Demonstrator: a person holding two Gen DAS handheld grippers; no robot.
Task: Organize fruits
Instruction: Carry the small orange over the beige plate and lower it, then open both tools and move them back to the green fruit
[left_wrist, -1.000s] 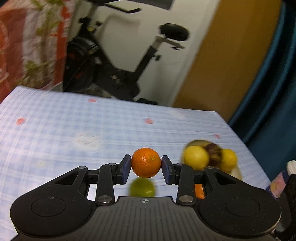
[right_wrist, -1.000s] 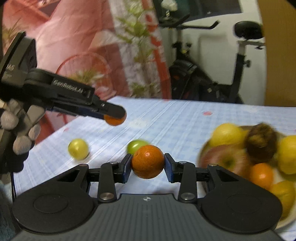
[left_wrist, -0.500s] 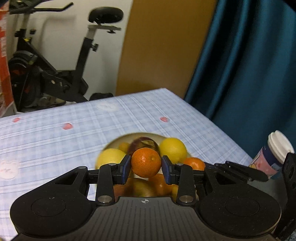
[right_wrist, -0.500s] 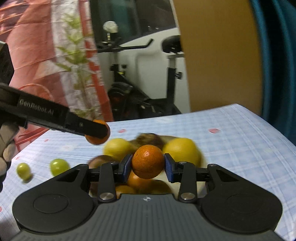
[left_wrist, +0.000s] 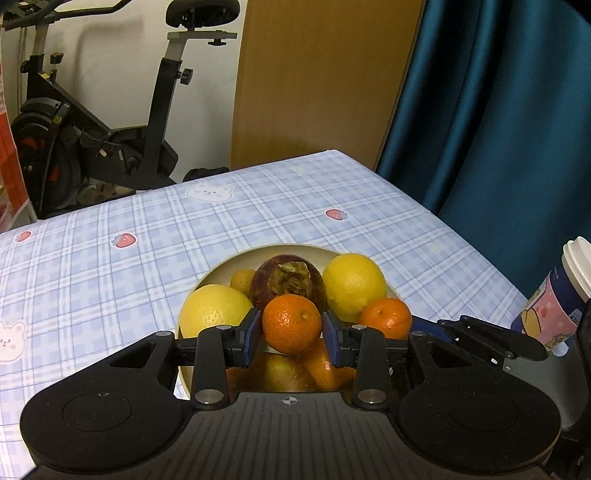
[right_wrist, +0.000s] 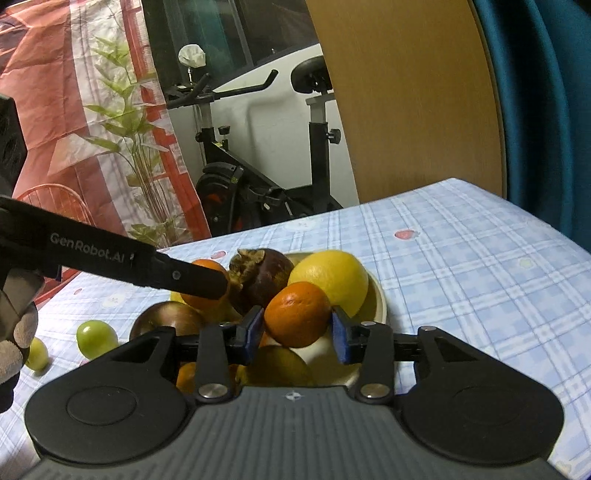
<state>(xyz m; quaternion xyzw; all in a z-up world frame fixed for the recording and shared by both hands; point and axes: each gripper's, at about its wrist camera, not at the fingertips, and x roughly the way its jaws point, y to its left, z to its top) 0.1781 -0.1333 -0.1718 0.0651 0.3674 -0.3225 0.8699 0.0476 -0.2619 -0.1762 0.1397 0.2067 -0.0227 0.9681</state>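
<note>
**Two mandarins at the bowl: one on release, one awaiting its turn**

Item: cream bowl (left_wrist: 236, 260) on the blue checked worktop (left_wrist: 110, 280), already heaped with two lemons, a dark purple fruit with a dried calyx (left_wrist: 290, 280), small oranges and a brownish apple.

Left tool (left_wrist: 291, 338): clamped on a mandarin (left_wrist: 291, 323), both blue pads pressed to its sides, held just above the pile at the near side of the bowl.

Right tool (right_wrist: 297, 330): jaws opening. Its mandarin (right_wrist: 297, 314) sits tilted between them, the left pad touching, the right pad (right_wrist: 340, 332) showing a sliver of gap. The fruit looks ready to drop onto the heap near the bowl's right rim (right_wrist: 380, 302).

Loose stock: two green fruits (right_wrist: 96, 338) on the worktop, well left of the bowl.

Step in hand, by my reckoning: depositing the carried mandarins. Next call: the right tool spreads fully and backs off without nudging the stack; the left tool lowers into a hollow before letting go, since round fruit on a full heap may roll out. The green fruits remain to be fetched.
</note>
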